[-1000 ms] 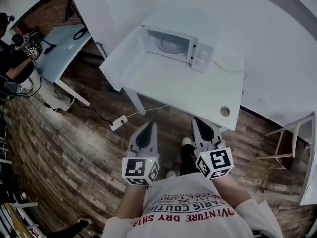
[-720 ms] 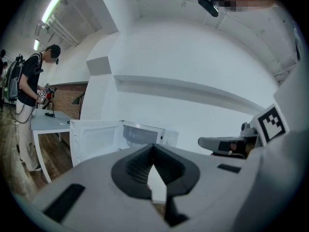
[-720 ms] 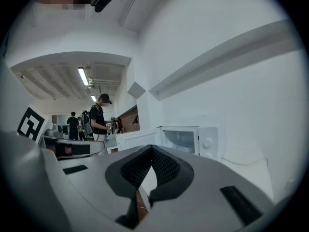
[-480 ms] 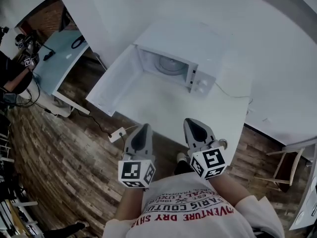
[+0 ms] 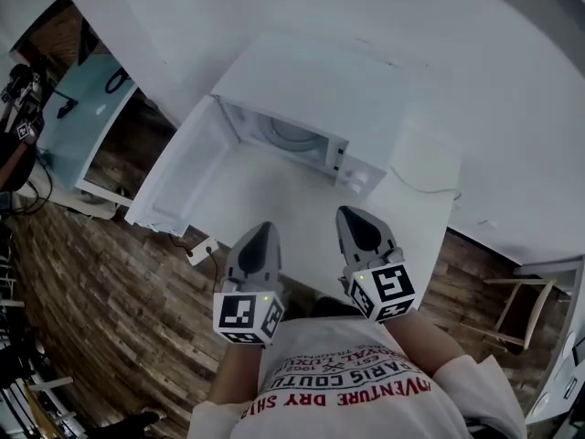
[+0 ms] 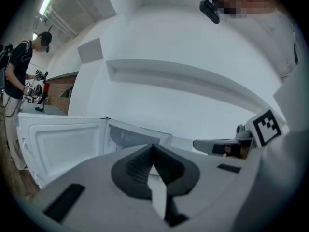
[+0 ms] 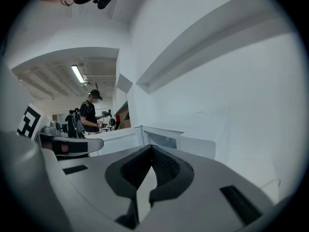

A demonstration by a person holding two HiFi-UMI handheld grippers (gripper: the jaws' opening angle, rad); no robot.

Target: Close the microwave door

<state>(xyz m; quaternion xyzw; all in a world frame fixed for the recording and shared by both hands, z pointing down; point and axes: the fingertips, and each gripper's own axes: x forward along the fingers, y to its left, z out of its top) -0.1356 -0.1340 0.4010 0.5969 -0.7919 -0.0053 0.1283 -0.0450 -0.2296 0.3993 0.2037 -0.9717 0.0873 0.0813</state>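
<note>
A white microwave (image 5: 311, 85) stands on a white table (image 5: 411, 231) against the wall. Its door (image 5: 178, 176) hangs wide open to the left, and the cavity with the glass turntable (image 5: 294, 135) shows. The control panel (image 5: 359, 176) is on the right of the cavity. My left gripper (image 5: 263, 230) is shut and empty, held short of the table's front edge, right of the door. My right gripper (image 5: 350, 214) is shut and empty too, below the panel. The left gripper view shows the door (image 6: 63, 146) ahead at the left, beyond the gripper (image 6: 153, 147). The right gripper (image 7: 152, 149) faces the microwave (image 7: 161, 140).
A cable (image 5: 425, 187) runs from the microwave along the table to the wall. A power strip (image 5: 199, 250) lies on the wooden floor under the door. A second table (image 5: 87, 122) with a person (image 7: 89, 112) beside it stands at the far left. A chair (image 5: 521, 305) is at the right.
The microwave and table have come nearer and larger in the head view. Both grippers, still shut, now reach up to the table's front edge.
</note>
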